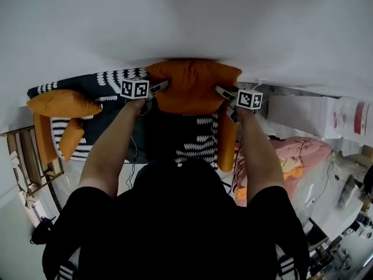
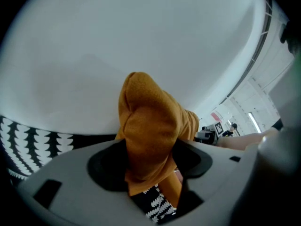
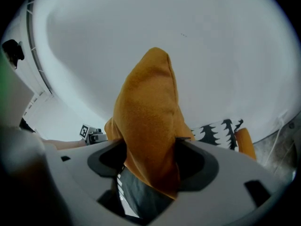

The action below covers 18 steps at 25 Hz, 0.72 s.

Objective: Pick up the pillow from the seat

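Note:
An orange pillow (image 1: 192, 86) is at the back of a black-and-white patterned seat (image 1: 195, 142), against the white wall. My left gripper (image 1: 156, 90) is shut on the pillow's left corner, and my right gripper (image 1: 224, 93) is shut on its right corner. In the left gripper view a bunched fold of the pillow (image 2: 148, 121) is pinched between the jaws of the left gripper (image 2: 149, 161). The right gripper view shows the other corner of the pillow (image 3: 148, 121) squeezed in the right gripper (image 3: 150, 161). Whether the pillow still rests on the seat is hidden.
Two more orange cushions (image 1: 61, 104) (image 1: 71, 137) lie on the patterned seat to the left. An orange armrest pad (image 1: 227, 142) stands at the seat's right side. A wooden frame (image 1: 29, 156) is at far left, pink bedding (image 1: 303, 153) and clutter at right.

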### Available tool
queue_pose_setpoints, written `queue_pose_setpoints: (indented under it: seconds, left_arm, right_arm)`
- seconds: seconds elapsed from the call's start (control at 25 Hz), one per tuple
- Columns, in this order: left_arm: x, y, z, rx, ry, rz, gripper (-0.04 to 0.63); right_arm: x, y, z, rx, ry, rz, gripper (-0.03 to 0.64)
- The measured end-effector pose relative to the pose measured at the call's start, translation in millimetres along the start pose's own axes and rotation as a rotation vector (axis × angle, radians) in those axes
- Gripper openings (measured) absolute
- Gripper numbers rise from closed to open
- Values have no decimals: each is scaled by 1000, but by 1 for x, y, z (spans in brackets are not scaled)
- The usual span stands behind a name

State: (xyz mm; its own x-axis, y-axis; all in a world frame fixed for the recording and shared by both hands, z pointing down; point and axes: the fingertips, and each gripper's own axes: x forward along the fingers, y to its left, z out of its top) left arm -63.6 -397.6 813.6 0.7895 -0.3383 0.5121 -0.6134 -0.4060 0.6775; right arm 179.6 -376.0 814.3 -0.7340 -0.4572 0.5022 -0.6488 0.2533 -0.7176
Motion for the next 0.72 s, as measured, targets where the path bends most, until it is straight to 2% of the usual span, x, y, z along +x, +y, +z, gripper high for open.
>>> queue_pose_setpoints:
  seconds: [0.36, 0.72]
  left_arm:
    - [-14, -26, 4, 27, -15, -14, 285]
    - [-39, -57, 11, 61, -65, -26, 284]
  right_arm:
    - [-24, 20, 6, -21, -41, 11, 316]
    - [-51, 53, 14, -43, -94, 28, 310]
